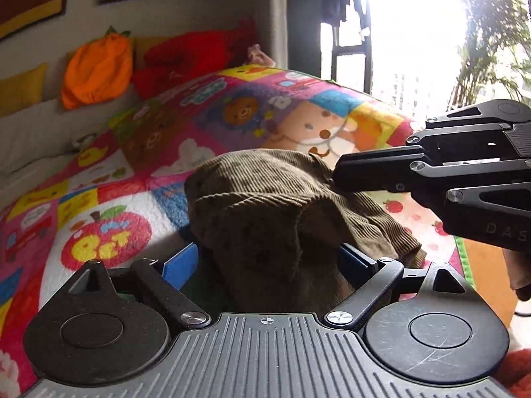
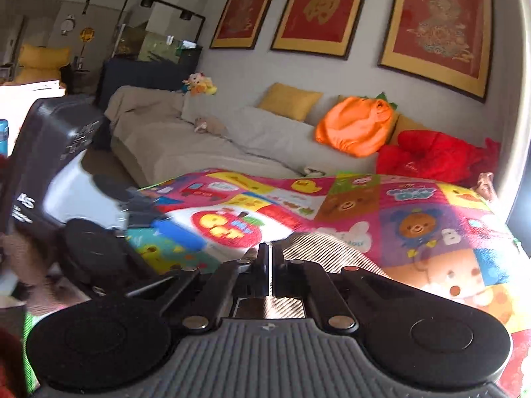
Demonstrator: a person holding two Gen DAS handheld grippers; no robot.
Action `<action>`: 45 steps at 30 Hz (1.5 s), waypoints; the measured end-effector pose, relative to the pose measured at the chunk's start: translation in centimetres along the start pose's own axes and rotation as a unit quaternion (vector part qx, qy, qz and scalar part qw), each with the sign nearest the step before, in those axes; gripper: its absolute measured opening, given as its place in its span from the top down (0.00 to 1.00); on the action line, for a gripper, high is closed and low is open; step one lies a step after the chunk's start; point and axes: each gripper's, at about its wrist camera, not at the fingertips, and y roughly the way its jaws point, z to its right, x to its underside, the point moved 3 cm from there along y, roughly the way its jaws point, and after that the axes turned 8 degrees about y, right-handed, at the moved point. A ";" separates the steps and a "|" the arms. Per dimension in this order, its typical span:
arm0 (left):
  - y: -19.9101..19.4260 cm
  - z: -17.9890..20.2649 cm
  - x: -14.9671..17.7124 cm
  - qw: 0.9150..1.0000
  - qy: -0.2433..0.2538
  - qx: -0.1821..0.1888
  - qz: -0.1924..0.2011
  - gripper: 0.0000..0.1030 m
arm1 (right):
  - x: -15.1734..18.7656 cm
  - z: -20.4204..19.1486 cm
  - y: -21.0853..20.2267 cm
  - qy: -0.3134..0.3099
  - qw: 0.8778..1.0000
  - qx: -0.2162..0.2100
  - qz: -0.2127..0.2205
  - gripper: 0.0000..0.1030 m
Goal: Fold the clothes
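Observation:
A brown corduroy garment lies humped on a bright cartoon quilt. In the left wrist view my left gripper is open wide. Its blue pads stand on either side of the garment's near end, and the cloth hangs between them. My right gripper comes in from the right, shut on the garment's upper edge. In the right wrist view the right gripper has its jaws together, with corduroy showing just past them. The left gripper is blurred at the left.
Behind the quilt runs a grey sofa with an orange pumpkin cushion, a red plush heap and a yellow pillow. A bright window is at the far right. A green mat edge borders the quilt.

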 end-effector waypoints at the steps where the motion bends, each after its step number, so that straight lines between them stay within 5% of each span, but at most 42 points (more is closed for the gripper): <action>1: 0.0 0.4 0.0 1.000 0.016 -0.006 -0.001 0.09 | 0.4 -0.1 -0.3 0.003 1.000 -0.003 -0.003 0.99; 6: 0.2 0.9 0.3 0.997 0.061 -0.049 0.002 0.11 | 2.3 1.5 -1.8 0.025 0.999 0.009 -0.018 0.98; 9: 0.9 -0.2 0.3 0.998 0.046 -0.050 -0.006 0.19 | 3.9 2.9 -2.5 0.032 0.998 0.041 -0.040 0.77; 11: 1.3 -0.3 0.3 0.998 0.044 -0.041 -0.008 0.25 | 5.4 3.4 -2.5 0.032 0.996 0.056 -0.061 0.50; 14: 1.8 -0.3 -0.3 0.998 0.045 -0.034 -0.003 0.36 | 7.4 3.3 -1.9 0.017 0.993 0.071 -0.088 0.49; 18: 2.6 -1.7 -1.7 0.998 0.035 -0.060 0.002 0.79 | 8.5 3.6 0.3 -0.013 0.990 0.096 -0.100 0.49; 19: 2.7 -2.3 -2.1 0.997 0.028 -0.068 0.004 0.82 | 8.5 3.9 0.9 -0.016 0.989 0.102 -0.102 0.53; 21: 1.9 -3.3 -2.7 0.997 0.023 -0.074 0.011 0.88 | 7.6 4.8 1.0 -0.015 0.989 0.121 -0.084 0.82; 22: 1.3 -3.5 -2.9 0.997 0.028 -0.072 0.014 0.89 | 6.8 5.7 0.5 0.002 0.989 0.128 -0.071 0.95; 27: -0.8 -1.3 -0.4 0.996 0.077 -0.040 -0.011 0.89 | 4.9 8.0 -1.9 0.036 0.988 0.143 -0.049 0.95; 33: -1.7 0.3 3.0 0.996 0.076 0.015 -0.051 0.83 | 10.1 7.0 -1.2 0.023 0.981 0.127 -0.142 0.95; 36: -2.5 -0.1 3.1 0.994 0.089 0.037 -0.058 0.76 | 10.2 7.7 -2.2 0.044 0.981 0.127 -0.142 0.94; 38: -3.2 -1.0 3.1 0.993 0.085 0.048 -0.062 0.73 | 10.0 8.3 -3.0 0.052 0.980 0.135 -0.138 0.79; 41: -4.6 -2.9 2.6 0.995 0.045 0.074 -0.051 0.55 | 9.6 9.0 -4.3 0.069 0.979 0.140 -0.129 0.61; 45: -5.2 -5.4 0.1 0.994 -0.022 0.110 0.005 0.45 | 7.8 10.5 -4.6 0.115 0.980 0.124 -0.101 0.51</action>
